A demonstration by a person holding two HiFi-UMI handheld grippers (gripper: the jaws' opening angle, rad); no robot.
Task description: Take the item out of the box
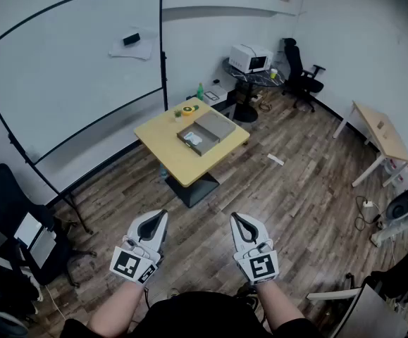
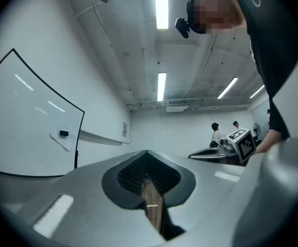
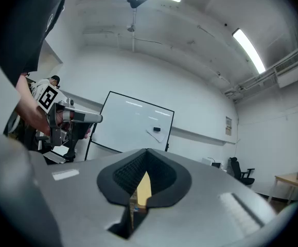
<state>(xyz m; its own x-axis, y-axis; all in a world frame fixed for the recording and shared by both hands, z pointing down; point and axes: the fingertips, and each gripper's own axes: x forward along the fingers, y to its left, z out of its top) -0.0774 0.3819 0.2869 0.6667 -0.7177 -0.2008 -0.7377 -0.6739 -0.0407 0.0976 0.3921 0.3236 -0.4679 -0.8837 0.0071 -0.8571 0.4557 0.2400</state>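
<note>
Both tongs clenched on nothing: left gripper, right gripper. Box sits well off on the table — the white item inside looks flat and light, perhaps soft at this range, so pinch it by an edge.

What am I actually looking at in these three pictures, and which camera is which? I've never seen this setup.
There is no robot here: a person holds a two-jaw tool in each hand. The wide picture comes from a camera on their head, looking down at the left gripper and the right gripper. The other two pictures come from cameras riding on each gripper, looking along its own jaws; both are tilted upward. Both pairs of jaws are together and hold nothing. Across the room stands a yellow table carrying an open box with a pale item inside, plus a small yellow object and a green bottle near its far edge.
</note>
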